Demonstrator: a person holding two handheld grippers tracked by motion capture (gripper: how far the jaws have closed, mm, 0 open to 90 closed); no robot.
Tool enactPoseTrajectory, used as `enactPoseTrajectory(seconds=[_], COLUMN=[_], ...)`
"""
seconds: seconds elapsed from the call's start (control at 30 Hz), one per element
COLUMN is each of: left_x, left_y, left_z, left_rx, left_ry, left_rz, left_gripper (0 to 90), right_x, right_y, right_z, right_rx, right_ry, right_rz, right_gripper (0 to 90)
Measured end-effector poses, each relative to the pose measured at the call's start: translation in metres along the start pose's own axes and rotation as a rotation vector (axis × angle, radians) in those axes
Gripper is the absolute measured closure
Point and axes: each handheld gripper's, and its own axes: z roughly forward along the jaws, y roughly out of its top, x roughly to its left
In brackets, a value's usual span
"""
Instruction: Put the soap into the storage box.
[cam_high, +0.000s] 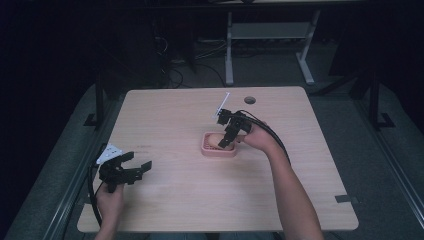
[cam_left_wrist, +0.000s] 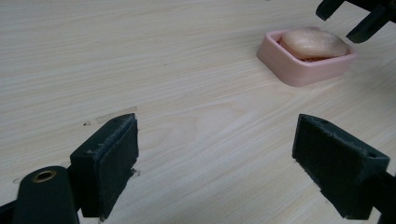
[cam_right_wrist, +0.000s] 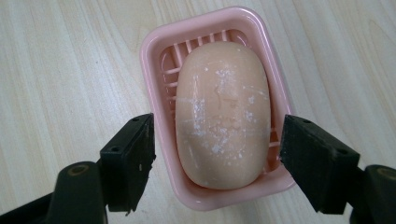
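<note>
1. Near the table's (cam_high: 300, 165) middle, a soap bar (cam_right_wrist: 223, 114) lies inside a pink dish (cam_right_wrist: 154, 56).
2. Directly above it, the right gripper (cam_right_wrist: 217, 156) hangs with jaws spread, straddling the dish.
3. At eight o'clock, well apart, the left gripper (cam_high: 134, 162) rests with jaws spread and empty.
</note>
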Motion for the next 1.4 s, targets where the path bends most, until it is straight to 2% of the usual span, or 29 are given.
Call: enactPoseTrajectory(seconds=[0.7,1.17,1.4], left_x=[0.0,-0.001,-0.001], left_y=[0.0,0.0,0.0], left_z=[0.0,0.001,0.001], left_rx=[-0.001,-0.003,0.0], left_ry=[0.001,-0.001,-0.001], left_rz=[0.001,-0.001,0.002], left_gripper=[14.2,14.2,14.2], right_x=[0.002,0.001,0.001], right_y=[-0.009,-0.026,-0.033], right_z=[-0.009,-0.014,-0.017], right_rx=[-0.011,-0.029,-0.018], right_ry=[-0.003,-0.005,-0.002], right_rz=[0.011,0.025,0.043], right_gripper=[25.5,25.5,25.5])
